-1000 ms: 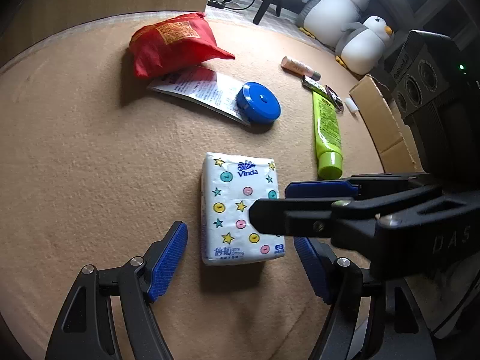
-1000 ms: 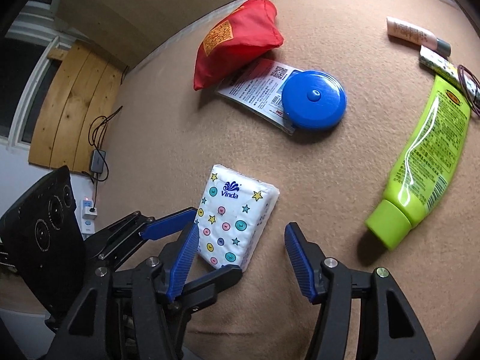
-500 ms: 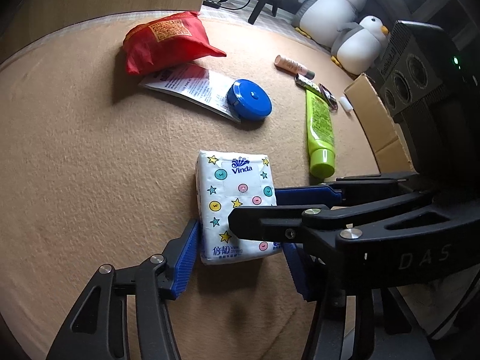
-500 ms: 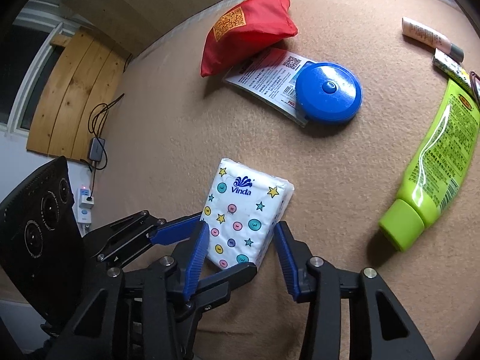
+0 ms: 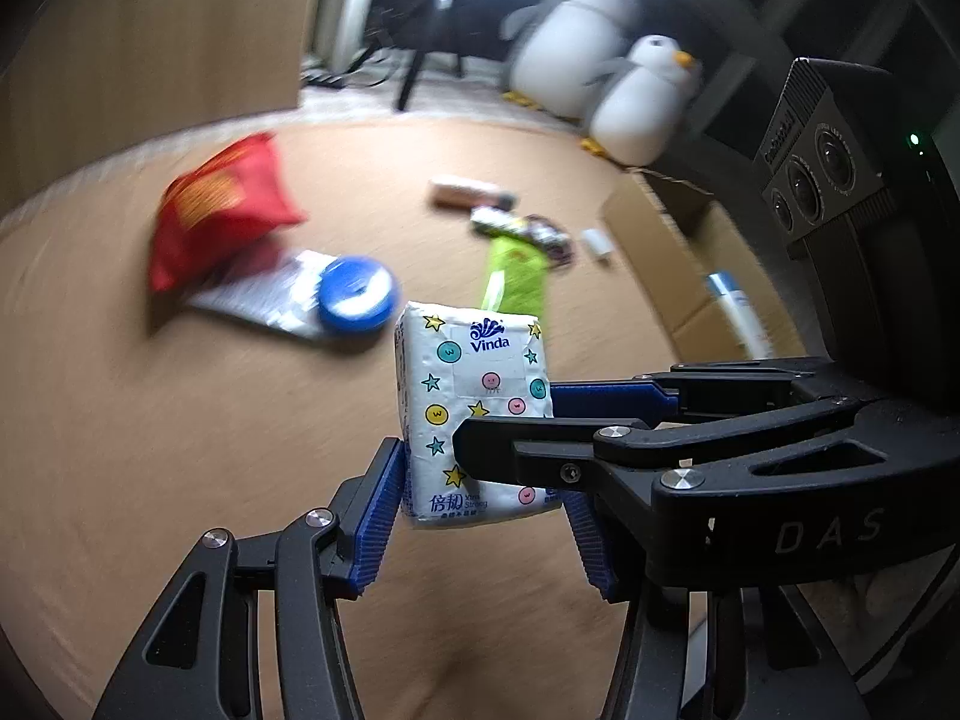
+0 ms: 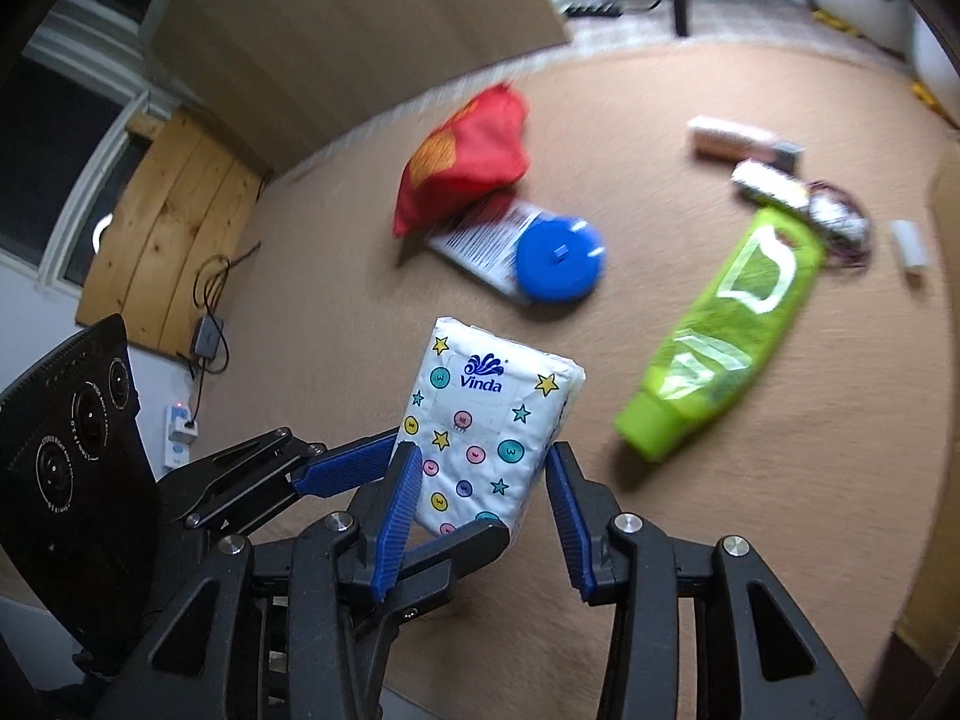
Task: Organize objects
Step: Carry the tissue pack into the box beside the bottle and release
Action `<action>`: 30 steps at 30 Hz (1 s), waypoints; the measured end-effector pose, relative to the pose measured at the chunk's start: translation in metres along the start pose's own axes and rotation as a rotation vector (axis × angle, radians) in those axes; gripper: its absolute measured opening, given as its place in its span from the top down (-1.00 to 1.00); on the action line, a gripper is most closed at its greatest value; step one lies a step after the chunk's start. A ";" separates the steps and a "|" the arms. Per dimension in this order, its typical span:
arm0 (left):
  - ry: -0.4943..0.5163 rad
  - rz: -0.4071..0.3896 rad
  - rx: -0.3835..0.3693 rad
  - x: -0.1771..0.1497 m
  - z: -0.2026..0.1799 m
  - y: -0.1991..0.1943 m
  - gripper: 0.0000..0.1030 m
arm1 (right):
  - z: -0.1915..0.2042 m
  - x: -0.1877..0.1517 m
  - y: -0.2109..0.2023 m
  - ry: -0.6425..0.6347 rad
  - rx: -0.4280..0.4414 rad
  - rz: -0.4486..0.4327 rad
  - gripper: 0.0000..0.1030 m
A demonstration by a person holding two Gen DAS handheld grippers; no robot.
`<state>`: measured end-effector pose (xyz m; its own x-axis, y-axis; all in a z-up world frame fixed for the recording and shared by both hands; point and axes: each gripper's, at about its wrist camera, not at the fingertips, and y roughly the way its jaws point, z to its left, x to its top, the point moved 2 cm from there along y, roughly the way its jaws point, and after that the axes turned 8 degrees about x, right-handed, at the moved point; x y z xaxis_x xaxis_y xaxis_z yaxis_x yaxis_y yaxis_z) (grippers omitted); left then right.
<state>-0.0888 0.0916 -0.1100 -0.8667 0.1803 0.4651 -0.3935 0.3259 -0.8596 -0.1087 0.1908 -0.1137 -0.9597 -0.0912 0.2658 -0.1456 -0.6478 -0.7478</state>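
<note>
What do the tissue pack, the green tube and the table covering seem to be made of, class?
Tissue pack: thin printed plastic film over soft paper, judging by its sheen and puffy edges. Green tube: glossy flexible plastic; bright highlights run along it. Table covering: matte tan fabric, perhaps felt or short carpet; motion blur leaves the weave unclear.

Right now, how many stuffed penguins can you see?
2. A larger penguin sits on the floor beyond the tan mat, and a smaller penguin sits right beside it, near the cardboard box. Others may be hidden.

Both wrist fisheyes look steeply down, close over the tan mat (image 5: 150, 420); both share the tissue pack (image 5: 474, 414) and clutter beyond.
</note>
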 end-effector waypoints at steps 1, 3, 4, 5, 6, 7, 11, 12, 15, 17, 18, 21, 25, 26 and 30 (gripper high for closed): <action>0.015 -0.006 -0.009 0.005 -0.010 0.000 -0.08 | -0.004 -0.001 -0.009 0.004 -0.006 -0.015 0.23; 0.040 -0.015 -0.022 0.012 -0.028 0.003 -0.08 | -0.012 -0.002 -0.026 0.012 -0.019 -0.045 0.23; 0.057 -0.019 -0.031 0.017 -0.039 0.005 -0.08 | -0.017 -0.004 -0.034 0.016 -0.025 -0.058 0.23; 0.070 -0.022 -0.038 0.021 -0.048 0.006 -0.08 | -0.022 -0.005 -0.043 0.022 -0.033 -0.073 0.23; 0.083 -0.024 -0.047 0.025 -0.058 0.008 -0.08 | -0.029 -0.007 -0.055 0.032 -0.044 -0.093 0.23; 0.099 -0.026 -0.058 0.030 -0.069 0.012 -0.08 | -0.033 -0.009 -0.061 0.037 -0.050 -0.102 0.23; 0.149 -0.031 -0.095 0.043 -0.109 0.021 -0.08 | -0.059 -0.018 -0.096 0.068 -0.085 -0.156 0.23; 0.164 -0.032 -0.103 0.045 -0.120 0.023 -0.08 | -0.066 -0.021 -0.106 0.079 -0.096 -0.171 0.23; 0.202 -0.034 -0.127 0.052 -0.153 0.032 -0.08 | -0.086 -0.027 -0.130 0.108 -0.123 -0.207 0.23; 0.223 -0.032 -0.142 0.056 -0.173 0.038 -0.08 | -0.096 -0.030 -0.139 0.124 -0.136 -0.223 0.23; 0.232 -0.030 -0.148 0.058 -0.182 0.041 -0.08 | -0.104 -0.032 -0.147 0.134 -0.146 -0.233 0.23; 0.259 -0.021 -0.165 0.063 -0.211 0.054 -0.08 | -0.123 -0.036 -0.164 0.158 -0.169 -0.253 0.23; 0.281 -0.011 -0.174 0.066 -0.236 0.067 -0.08 | -0.146 -0.042 -0.179 0.189 -0.187 -0.269 0.23; 0.285 -0.009 -0.175 0.067 -0.241 0.070 -0.08 | -0.152 -0.043 -0.182 0.196 -0.194 -0.272 0.23; 0.293 0.001 -0.177 0.070 -0.255 0.080 -0.08 | -0.165 -0.045 -0.189 0.208 -0.207 -0.278 0.23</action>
<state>-0.1034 0.3666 -0.0923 -0.7321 0.4311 0.5275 -0.3111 0.4773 -0.8218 -0.0777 0.4417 -0.0845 -0.9020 0.2345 0.3624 -0.4313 -0.4580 -0.7773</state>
